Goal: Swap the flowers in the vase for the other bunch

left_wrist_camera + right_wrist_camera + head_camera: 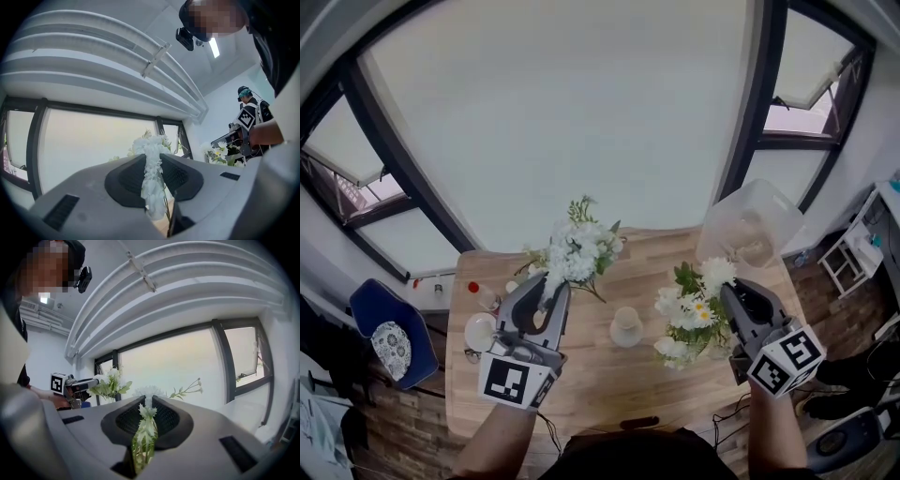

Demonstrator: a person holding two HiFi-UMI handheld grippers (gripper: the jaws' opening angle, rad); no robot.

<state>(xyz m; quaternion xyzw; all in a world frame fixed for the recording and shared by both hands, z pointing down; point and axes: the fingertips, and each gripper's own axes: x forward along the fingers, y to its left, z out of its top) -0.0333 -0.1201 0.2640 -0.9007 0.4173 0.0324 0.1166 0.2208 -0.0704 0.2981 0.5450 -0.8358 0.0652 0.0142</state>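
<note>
A small pale vase (626, 327) stands on the wooden table (591, 380) between my two grippers, with no flowers in it. My left gripper (549, 292) is shut on a bunch of white flowers (578, 247), held above the table's left half; its white stem wrap sits pinched between the jaws (151, 180). My right gripper (727, 292) is shut on a daisy bunch (692, 310) with green leaves, held right of the vase; green stems show between its jaws (144, 434).
A clear plastic tub (748, 225) stands at the table's far right. A white dish (479, 330) and small red-capped bits (474, 288) lie at the left edge. A blue chair (386, 330) stands left of the table; large windows lie beyond.
</note>
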